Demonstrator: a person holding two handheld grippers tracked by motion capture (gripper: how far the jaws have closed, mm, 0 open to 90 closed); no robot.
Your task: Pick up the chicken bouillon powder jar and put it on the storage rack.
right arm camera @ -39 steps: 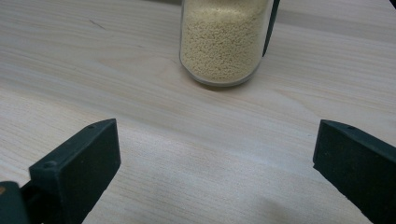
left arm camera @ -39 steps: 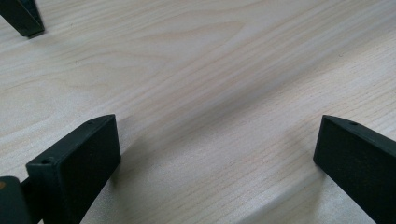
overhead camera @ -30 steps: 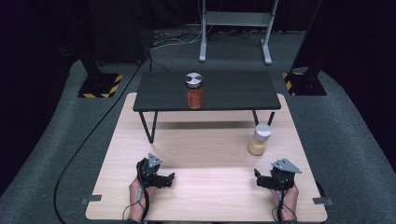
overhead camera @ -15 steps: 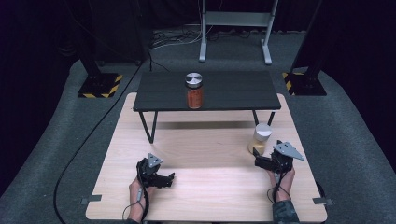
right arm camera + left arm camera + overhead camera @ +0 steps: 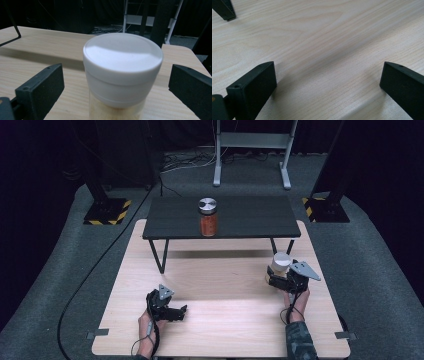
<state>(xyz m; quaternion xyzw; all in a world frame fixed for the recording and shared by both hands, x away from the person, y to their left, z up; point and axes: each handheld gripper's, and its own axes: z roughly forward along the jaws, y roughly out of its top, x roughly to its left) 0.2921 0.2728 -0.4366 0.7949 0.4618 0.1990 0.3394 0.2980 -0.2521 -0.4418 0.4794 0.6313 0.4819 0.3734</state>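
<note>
Closing in on the white-lidded jar (image 5: 122,75), the right gripper (image 5: 278,281) has its jaws spread wide and nothing clamped yet: in the right gripper view the jar stands upright dead ahead, square between the two black jaws, with daylight on both sides, so no contact that I can see. Its long axis runs straight up, across the line of the jaws, which is just what a side grip wants; my read is that the next move is a short push forward and a squeeze below the lid. From the high view the jar (image 5: 280,265) sits just beyond the gripper's tips on the wooden table (image 5: 220,285), and the right hand is plainly the nearer one. The left gripper (image 5: 176,312) rests well off to the jar's far side, jaws released too, with only bare wood grain between them in its own view. Farther ahead, a red-filled jar (image 5: 208,217) with a metal lid stands on the low black table (image 5: 250,215). The white-lidded jar's base is cut off, and its pale contents are hard to make out.
</note>
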